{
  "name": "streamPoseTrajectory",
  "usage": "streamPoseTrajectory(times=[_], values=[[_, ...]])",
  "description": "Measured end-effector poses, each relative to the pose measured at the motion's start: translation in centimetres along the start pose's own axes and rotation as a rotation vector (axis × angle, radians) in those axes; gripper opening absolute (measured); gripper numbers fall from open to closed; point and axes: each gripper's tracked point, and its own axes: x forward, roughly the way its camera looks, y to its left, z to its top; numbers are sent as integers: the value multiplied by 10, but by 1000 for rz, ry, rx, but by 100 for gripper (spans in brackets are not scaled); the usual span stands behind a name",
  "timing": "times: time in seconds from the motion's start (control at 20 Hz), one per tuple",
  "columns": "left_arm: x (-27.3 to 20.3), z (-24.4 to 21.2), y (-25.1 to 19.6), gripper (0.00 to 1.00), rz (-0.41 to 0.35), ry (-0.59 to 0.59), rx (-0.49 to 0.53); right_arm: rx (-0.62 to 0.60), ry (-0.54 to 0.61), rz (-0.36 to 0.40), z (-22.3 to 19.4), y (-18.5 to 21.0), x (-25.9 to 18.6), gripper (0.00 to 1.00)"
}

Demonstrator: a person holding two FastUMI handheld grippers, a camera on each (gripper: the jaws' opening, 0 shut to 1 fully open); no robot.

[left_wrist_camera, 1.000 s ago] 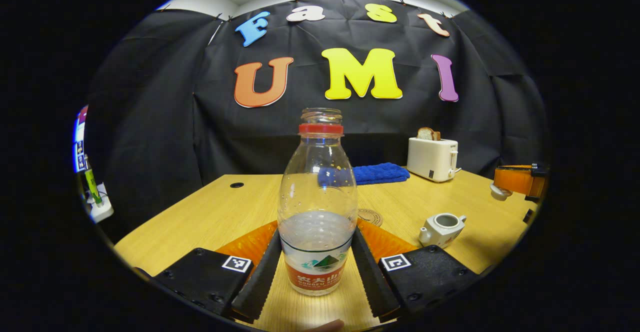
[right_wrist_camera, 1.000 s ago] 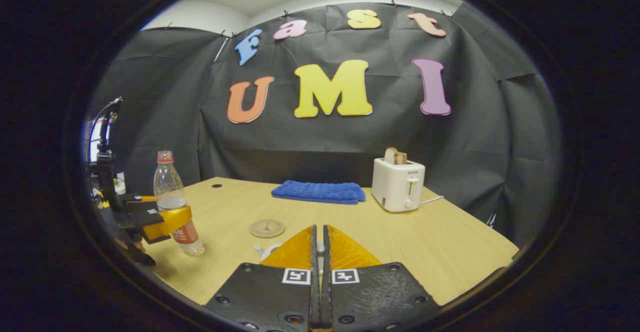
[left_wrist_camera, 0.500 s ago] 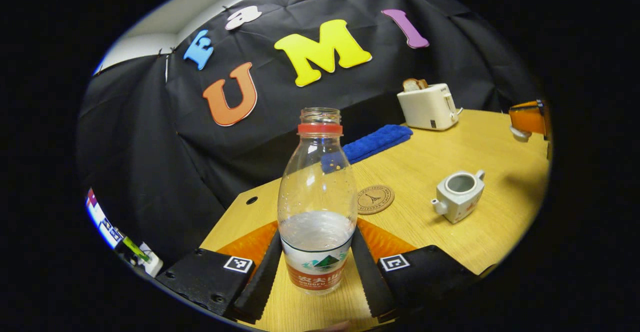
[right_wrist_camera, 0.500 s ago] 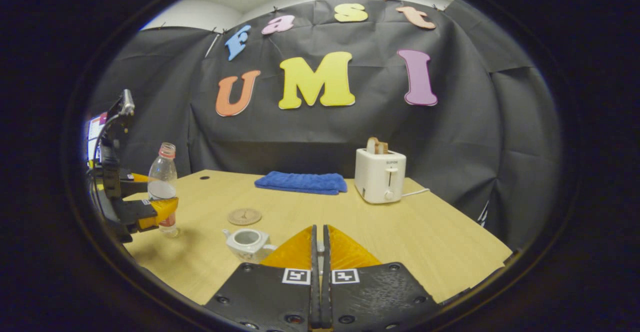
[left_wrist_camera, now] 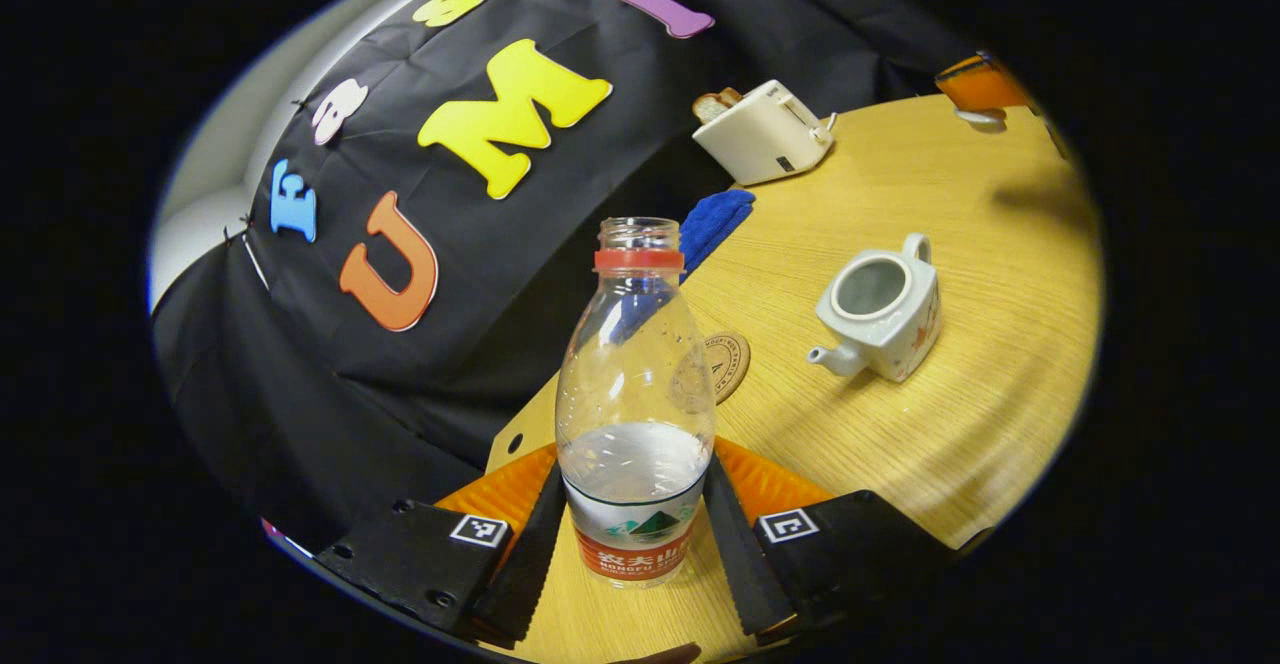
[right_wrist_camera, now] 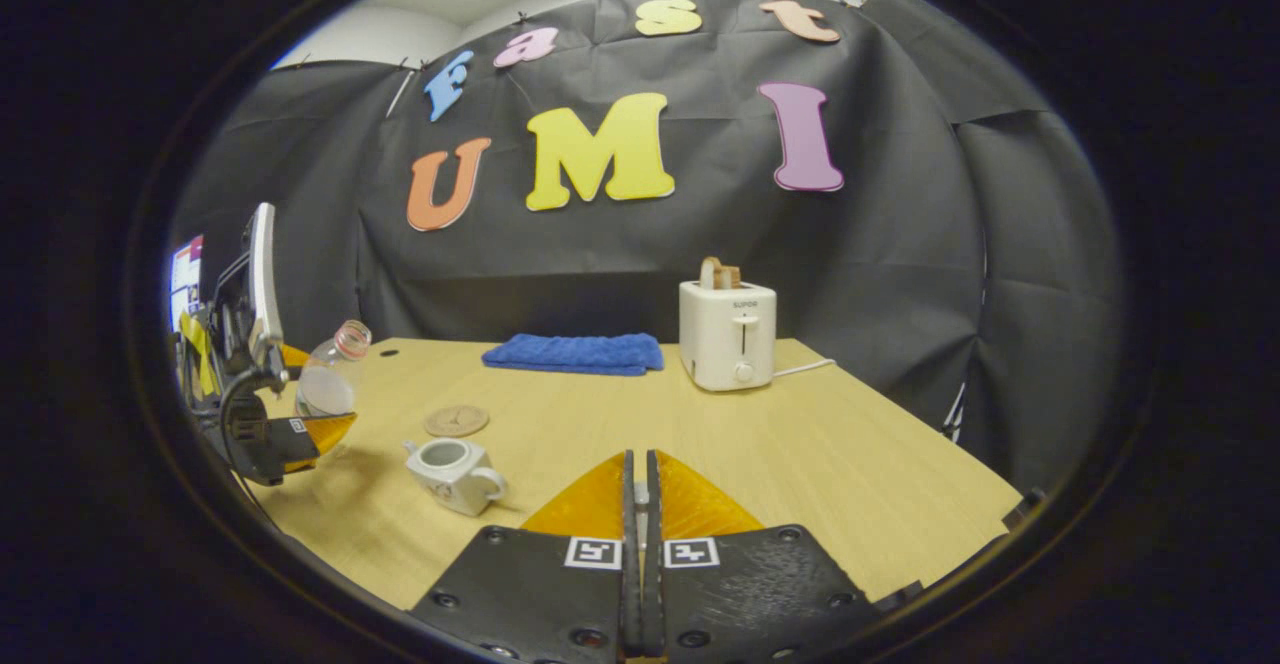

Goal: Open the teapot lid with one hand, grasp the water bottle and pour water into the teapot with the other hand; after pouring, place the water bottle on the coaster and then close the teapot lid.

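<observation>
A clear water bottle (left_wrist_camera: 635, 394) with a red neck ring, no cap and some water in it sits between the fingers of my left gripper (left_wrist_camera: 635, 472), which is shut on its labelled lower part. In the right gripper view the bottle (right_wrist_camera: 330, 379) hangs above the table, tilted toward the white teapot (right_wrist_camera: 450, 469). The teapot (left_wrist_camera: 885, 309) stands open, its lid off, to the right of the round coaster (left_wrist_camera: 728, 364). My right gripper (right_wrist_camera: 640, 459) is shut; in the left gripper view it (left_wrist_camera: 985, 89) holds the small white lid (left_wrist_camera: 978, 116) above the table's far right.
A white toaster (right_wrist_camera: 727, 334) with bread in it stands at the back of the wooden table (right_wrist_camera: 850, 464), and a folded blue cloth (right_wrist_camera: 572, 354) lies to its left. The coaster (right_wrist_camera: 456, 419) lies just behind the teapot. A hole in the tabletop (left_wrist_camera: 514, 442) is near the left corner.
My left gripper has lifted the bottle off the table and tipped it toward the teapot. The right gripper has drawn back, so the teapot has come into its view at the left.
</observation>
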Motion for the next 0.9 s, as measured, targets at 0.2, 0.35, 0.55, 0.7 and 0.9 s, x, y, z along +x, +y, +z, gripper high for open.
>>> streamPoseTrajectory(times=[0.2, 0.35, 0.55, 0.7, 0.9], values=[[0, 1, -10, 76, -2, 20, 121, 15, 14, -7, -5, -9, 0, 1], [1, 0, -12, 75, 7, 33, 207, 10, 19, -19, -11, -15, 2, 1], [3, 1, -9, 75, 27, 52, 373, 17, 35, -27, -17, -21, 2, 1], [3, 1, -8, 75, 28, 62, 448, 10, 35, -37, -18, -26, 3, 1], [-1, 6, -7, 75, 50, 77, 545, 1, 33, -43, -20, -29, 2, 1]])
